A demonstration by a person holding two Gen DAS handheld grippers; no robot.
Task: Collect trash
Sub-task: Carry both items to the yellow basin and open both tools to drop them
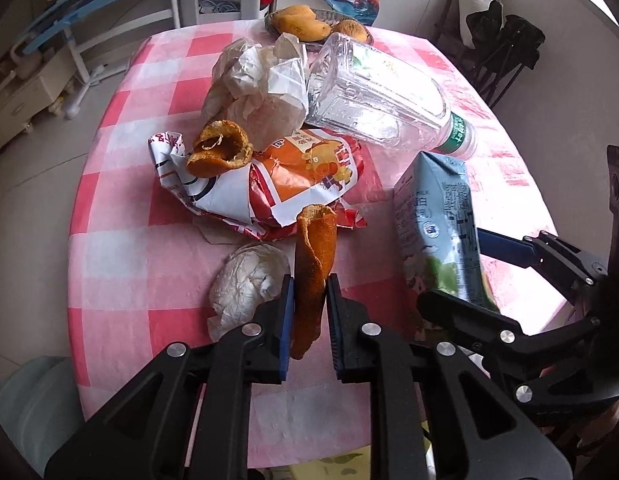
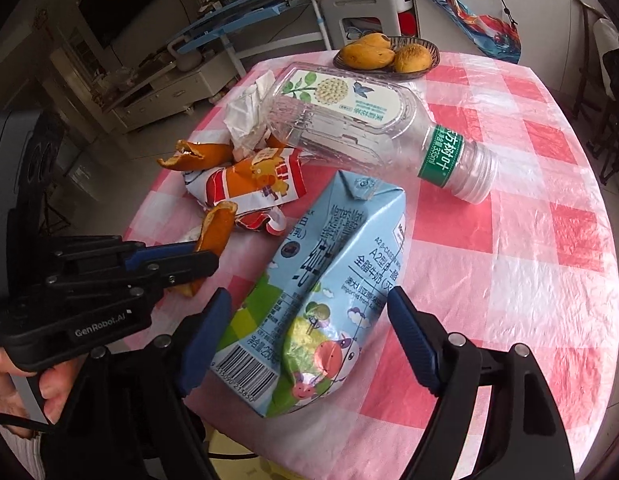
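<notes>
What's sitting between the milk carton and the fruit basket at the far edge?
The clear plastic bottle lies on its side between the milk carton and the fruit basket, neck pointing right. The right wrist view shows it best.

Right of the milk carton (image 2: pixel 325 280) the table (image 2: pixel 529 280) lies bare; left, wrapper (image 2: pixel 249 184) and peel (image 2: pixel 217 232) crowd; behind, the bottle (image 2: pixel 369 132) blocks.
</notes>
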